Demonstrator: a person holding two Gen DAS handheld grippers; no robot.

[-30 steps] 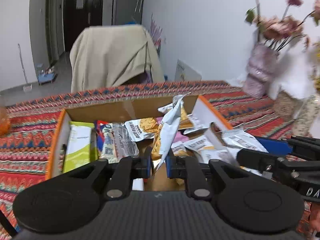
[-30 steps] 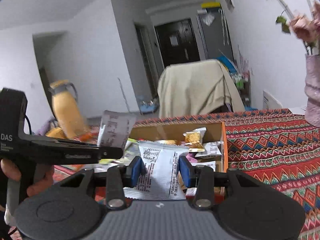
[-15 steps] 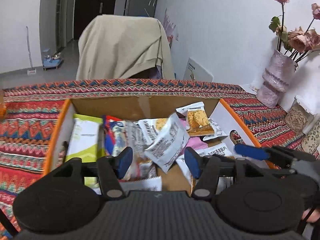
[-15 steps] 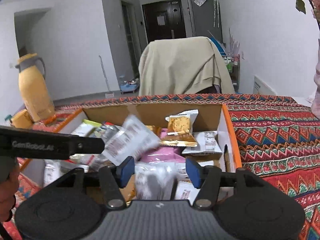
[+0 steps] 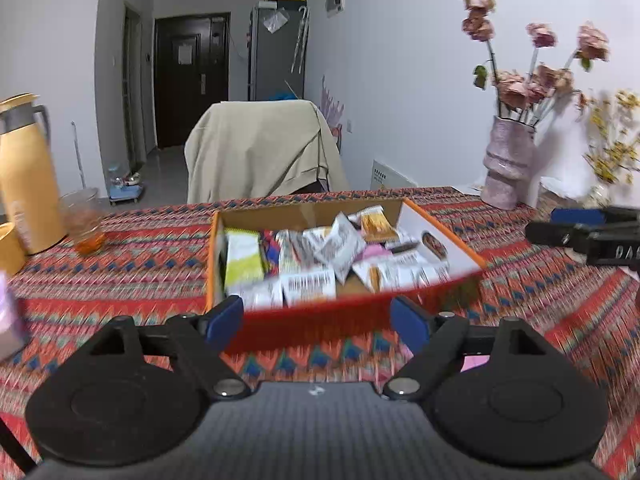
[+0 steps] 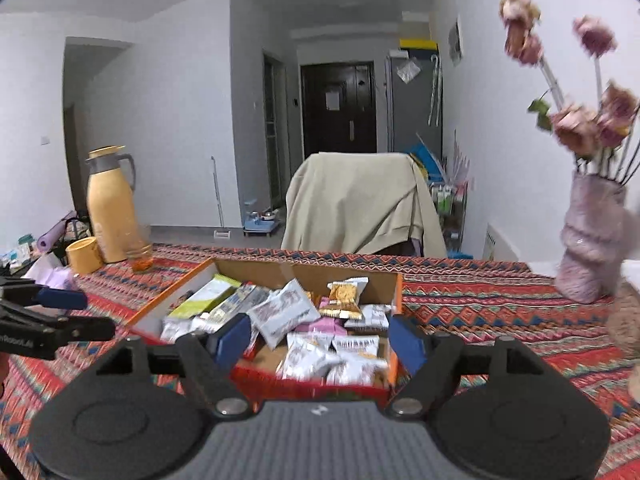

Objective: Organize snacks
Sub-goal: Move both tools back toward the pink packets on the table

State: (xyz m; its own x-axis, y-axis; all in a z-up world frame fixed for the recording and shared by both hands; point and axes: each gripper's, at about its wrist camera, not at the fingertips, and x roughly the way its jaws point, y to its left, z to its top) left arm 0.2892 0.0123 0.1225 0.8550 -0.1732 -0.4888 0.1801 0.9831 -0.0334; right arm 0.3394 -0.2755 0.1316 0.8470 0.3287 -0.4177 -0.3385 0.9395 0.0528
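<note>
Snack packets are being kept in an open cardboard box on the patterned counter, both grippers being held empty before it.

At the left, a yellow thermos jug [image 6: 110,208] and a glass [image 6: 141,254] are being carried by the counter [image 5: 132,256]. The left gripper [image 5: 318,320] is being held with jaws spread, having just been opening, nothing between them. The orange-edged cardboard box [image 5: 460,248] is being filled with snack packets [image 5: 332,244], a green-and-white packet [image 5: 242,260] lying at its left side. The right gripper [image 6: 318,338] is likewise being held with jaws spread and empty, just opened. At the right, dried roses are being held in a pink vase [image 6: 586,240].
</note>
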